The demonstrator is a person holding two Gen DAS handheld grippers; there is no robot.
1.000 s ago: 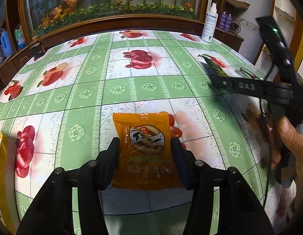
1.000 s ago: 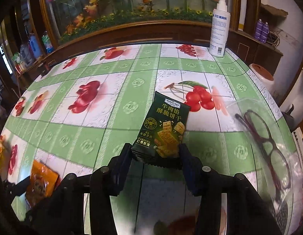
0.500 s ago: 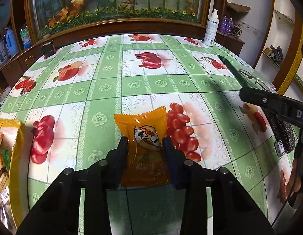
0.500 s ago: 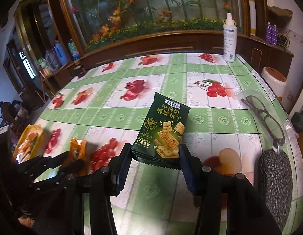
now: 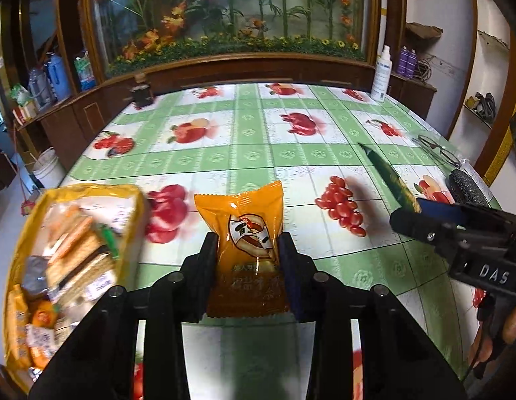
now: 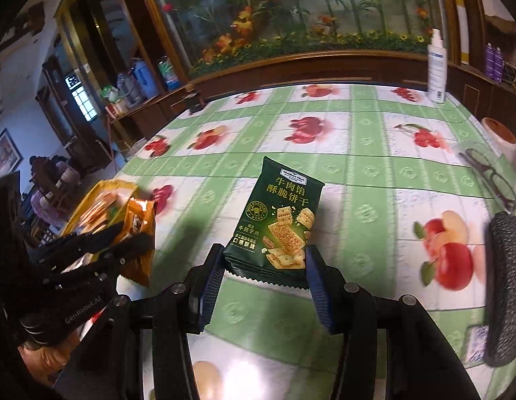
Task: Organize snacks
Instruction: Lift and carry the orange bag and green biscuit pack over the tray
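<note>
My left gripper [image 5: 247, 250] is shut on an orange snack packet [image 5: 246, 233] and holds it above the table, just right of a yellow tray [image 5: 22, 230] full of snacks. My right gripper [image 6: 264, 263] is shut on a dark green cracker packet [image 6: 279, 220] and holds it above the table's middle. In the right wrist view the left gripper [image 6: 124, 240] with its orange packet [image 6: 141, 220] hangs beside the yellow tray [image 6: 91, 196] at the left. In the left wrist view the right gripper [image 5: 411, 213] and the green packet [image 5: 388, 176], seen edge-on, are at the right.
The table has a green and white fruit-print cloth [image 5: 291, 153]. Glasses in a clear bag [image 6: 488, 173] and a dark textured case [image 6: 501, 286] lie at its right edge. A white spray bottle [image 6: 436, 66] stands at the back right. A wooden planter ledge runs behind.
Both grippers have lifted and pulled back with their packets. The left one has swung left, bringing the yellow tray into view beside it.
</note>
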